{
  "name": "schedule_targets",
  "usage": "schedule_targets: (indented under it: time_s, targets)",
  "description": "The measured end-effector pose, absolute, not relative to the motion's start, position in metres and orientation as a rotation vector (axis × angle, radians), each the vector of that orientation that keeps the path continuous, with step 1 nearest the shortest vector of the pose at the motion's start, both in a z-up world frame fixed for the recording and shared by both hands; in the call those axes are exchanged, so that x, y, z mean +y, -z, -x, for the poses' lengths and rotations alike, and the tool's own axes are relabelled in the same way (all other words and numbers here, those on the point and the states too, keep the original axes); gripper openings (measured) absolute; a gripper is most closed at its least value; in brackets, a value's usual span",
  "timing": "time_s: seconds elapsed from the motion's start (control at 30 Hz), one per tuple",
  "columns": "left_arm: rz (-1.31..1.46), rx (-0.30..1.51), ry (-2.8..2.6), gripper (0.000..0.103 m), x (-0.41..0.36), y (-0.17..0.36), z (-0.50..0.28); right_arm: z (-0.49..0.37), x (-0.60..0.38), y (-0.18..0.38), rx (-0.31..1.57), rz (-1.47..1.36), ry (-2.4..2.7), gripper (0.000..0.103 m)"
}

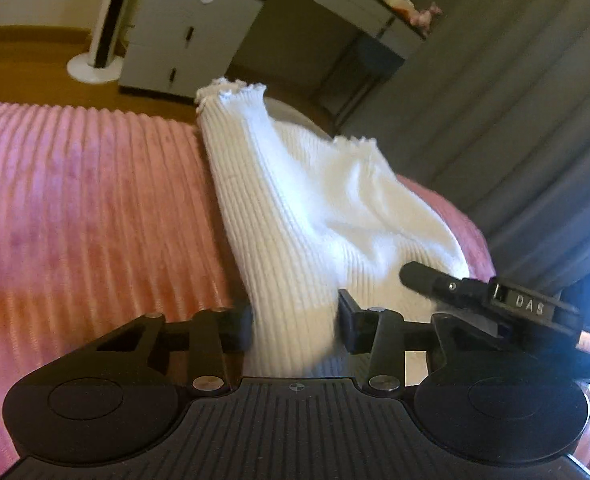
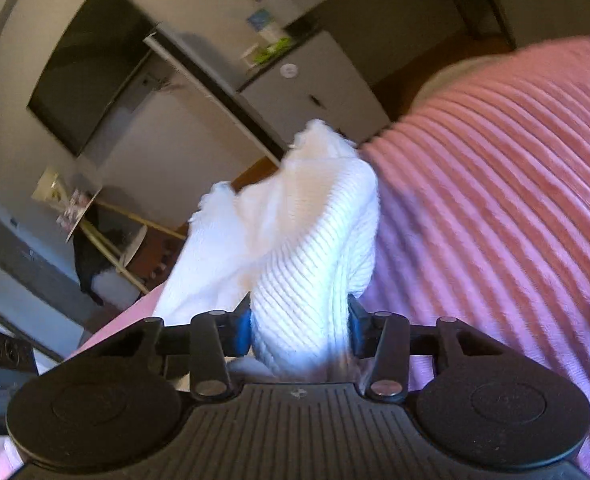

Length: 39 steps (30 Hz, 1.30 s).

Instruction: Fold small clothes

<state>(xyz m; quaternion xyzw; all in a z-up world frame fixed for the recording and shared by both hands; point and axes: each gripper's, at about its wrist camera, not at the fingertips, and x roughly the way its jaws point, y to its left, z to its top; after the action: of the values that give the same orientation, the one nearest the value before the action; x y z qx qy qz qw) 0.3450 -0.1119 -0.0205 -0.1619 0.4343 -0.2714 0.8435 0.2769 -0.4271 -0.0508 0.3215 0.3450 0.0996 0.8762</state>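
Lifting a white ribbed garment [image 1: 295,208] above the pink bedspread [image 1: 87,200], I have left gripper [image 1: 295,320] and right gripper [image 2: 299,326] each clamped on an edge. Next, I judge, lay it flat and fold.

A: Left gripper [image 1: 295,328] state?
B: Jaws drawn in on the white ribbed garment [image 1: 295,216], fabric bunched between the two pads. Gripper roughly level, pointing forward.

A: Right gripper [image 2: 299,328]?
B: Same: jaws clamped on a fold of the garment, cloth bulging out above the pads. Its view is rolled strongly to one side. In the left wrist view it enters from the right, just beside the left gripper.
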Motion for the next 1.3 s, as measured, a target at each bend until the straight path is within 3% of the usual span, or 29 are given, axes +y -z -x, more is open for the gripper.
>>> schedule_targets:
  time_s: [0.23,0.43,0.5,0.57,0.7,0.87,1.13,1.23,1.3]
  targets:
    - [0.316,0.832,0.496,0.043,-0.056,-0.024,-0.31,-0.271,-0.364,0.015,0.698,-0.614,-0.352,0.042]
    - [0.184,0.803,0.375,0.046,-0.003,-0.033,-0.256,-0.249,-0.304,0.028,0.732,-0.657,-0.478,0.043]
    - [0.16,0.81,0.305,0.053,0.008,-0.024,-0.243,-0.243,-0.287,0.04,0.774,-0.65,-0.468,0.048]
    - [0.151,0.843,0.22,0.053,0.021,-0.013,-0.228,-0.233,-0.28,0.047,0.811,-0.631,-0.389,0.057]
    - [0.243,0.807,0.204,0.071,0.051,-0.01,-0.186,-0.185,-0.303,0.042,0.765,-0.802,-0.308,0.068]
    - [0.249,0.774,0.218,0.072,0.054,0.004,-0.149,-0.131,-0.302,0.052,0.784,-0.912,-0.304,0.074]
    - [0.214,0.793,0.186,0.072,0.043,0.03,-0.167,-0.137,-0.276,0.073,0.767,-1.055,-0.266,0.088]
    - [0.283,0.794,0.174,0.07,0.051,0.033,-0.174,-0.148,-0.267,0.08,0.771,-1.09,-0.222,0.086]
    - [0.315,0.797,0.179,0.07,0.057,0.035,-0.174,-0.152,-0.26,0.083,0.761,-1.109,-0.197,0.069]
